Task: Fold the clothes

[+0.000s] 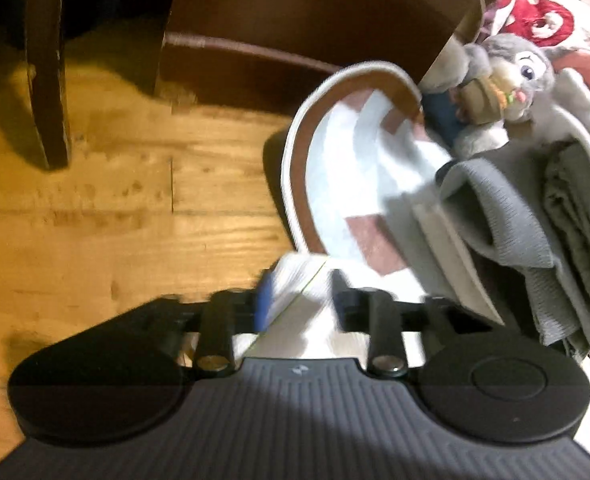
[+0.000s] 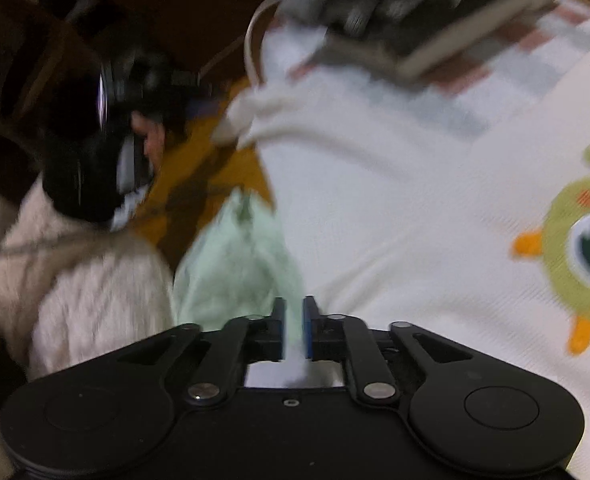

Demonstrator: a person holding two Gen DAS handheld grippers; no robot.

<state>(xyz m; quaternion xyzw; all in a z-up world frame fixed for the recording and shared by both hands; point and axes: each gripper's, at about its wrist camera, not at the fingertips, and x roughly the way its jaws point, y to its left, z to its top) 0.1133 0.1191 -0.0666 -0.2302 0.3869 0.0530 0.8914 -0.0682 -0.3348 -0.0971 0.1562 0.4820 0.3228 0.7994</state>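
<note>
**Both grippers pinching cloth above the wood floor and quilt**

Wood floor fills the left wrist view from 8 to 11 o'clock; dark furniture legs stand at 10 o'clock. A patchwork mat with a brown border lies just past centre. At 2 o'clock sits a grey plush rabbit, above a stack of folded grey clothes at 3 o'clock.

Left gripper: fingers partly closed, white cloth caught between them.

Right gripper: fingers pressed nearly together, pinching a pale green garment that runs toward 11 o'clock. A white garment with a green-and-orange cartoon print lies spread from 12 to 4 o'clock. At 9 o'clock, a person's fuzzy cream sleeve; heavy blur, so the dark object above it is probably the other gripper.
</note>
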